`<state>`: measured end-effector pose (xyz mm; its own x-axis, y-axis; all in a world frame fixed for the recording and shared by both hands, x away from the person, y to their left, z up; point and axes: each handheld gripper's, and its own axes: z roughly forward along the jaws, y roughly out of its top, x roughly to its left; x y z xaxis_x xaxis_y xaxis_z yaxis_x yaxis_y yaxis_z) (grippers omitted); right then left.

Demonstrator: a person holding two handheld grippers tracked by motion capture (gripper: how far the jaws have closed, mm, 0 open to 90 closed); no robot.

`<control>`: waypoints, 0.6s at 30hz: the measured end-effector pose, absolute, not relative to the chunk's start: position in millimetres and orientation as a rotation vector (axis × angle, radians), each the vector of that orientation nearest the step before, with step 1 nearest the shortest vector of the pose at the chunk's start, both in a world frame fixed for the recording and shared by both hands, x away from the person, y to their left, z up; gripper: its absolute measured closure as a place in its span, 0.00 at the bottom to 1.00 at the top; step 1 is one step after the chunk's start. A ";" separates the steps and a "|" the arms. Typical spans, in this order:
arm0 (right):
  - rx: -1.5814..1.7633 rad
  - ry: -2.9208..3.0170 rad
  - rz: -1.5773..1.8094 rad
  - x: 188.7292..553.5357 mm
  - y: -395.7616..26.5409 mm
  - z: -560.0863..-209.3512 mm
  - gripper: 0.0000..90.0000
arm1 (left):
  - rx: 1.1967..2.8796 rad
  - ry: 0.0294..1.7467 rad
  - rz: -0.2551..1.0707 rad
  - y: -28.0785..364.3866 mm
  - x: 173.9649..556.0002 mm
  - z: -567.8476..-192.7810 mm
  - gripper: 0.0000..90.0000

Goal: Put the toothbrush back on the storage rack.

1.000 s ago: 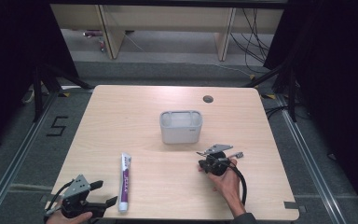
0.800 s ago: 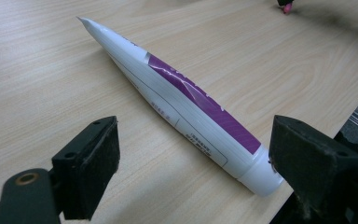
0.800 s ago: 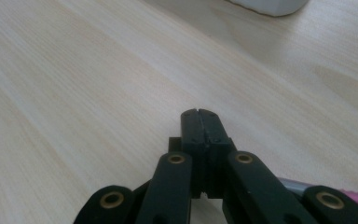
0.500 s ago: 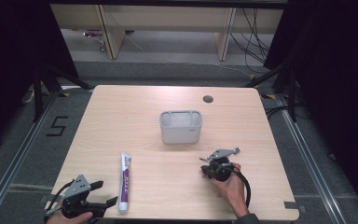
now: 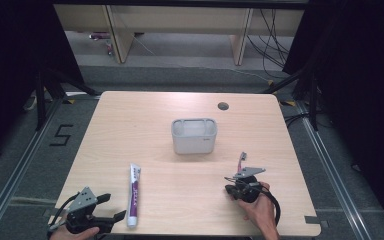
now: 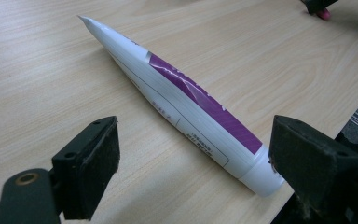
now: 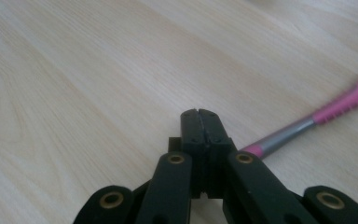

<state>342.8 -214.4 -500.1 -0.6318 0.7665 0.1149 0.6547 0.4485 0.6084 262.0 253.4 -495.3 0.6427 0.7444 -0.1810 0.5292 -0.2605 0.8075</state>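
Right gripper (image 5: 234, 186) drawn back from grey plastic box (image 5: 194, 135) toward counter (image 5: 145, 115) near edge since a second ago; fingers pressed together, nothing held. Pink-and-grey toothbrush (image 7: 307, 126) left lying beside it, so not yet picked up. Left gripper (image 6: 193, 158) fingers wide apart, straddling white-and-purple toothpaste tube (image 6: 186, 100), untouched. Box appears empty.

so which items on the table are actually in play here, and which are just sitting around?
In play:
- toothpaste tube, between the open left gripper jaws, untouched
- pink-and-grey toothbrush, lying beside the shut right gripper
- grey holder, probably the destination

Lying about:
- round hole in the table
- shelving on the floor behind
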 end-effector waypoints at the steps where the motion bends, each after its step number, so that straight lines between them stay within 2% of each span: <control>1: 1.259 2.491 0.950 341.6 -215.3 -502.0 1.00 | 1.958 0.990 0.304 254.8 262.5 -495.8 0.18; 18: 1.287 2.442 0.950 333.0 -250.4 -497.8 0.99 | 1.950 0.995 0.290 253.2 261.7 -495.9 0.18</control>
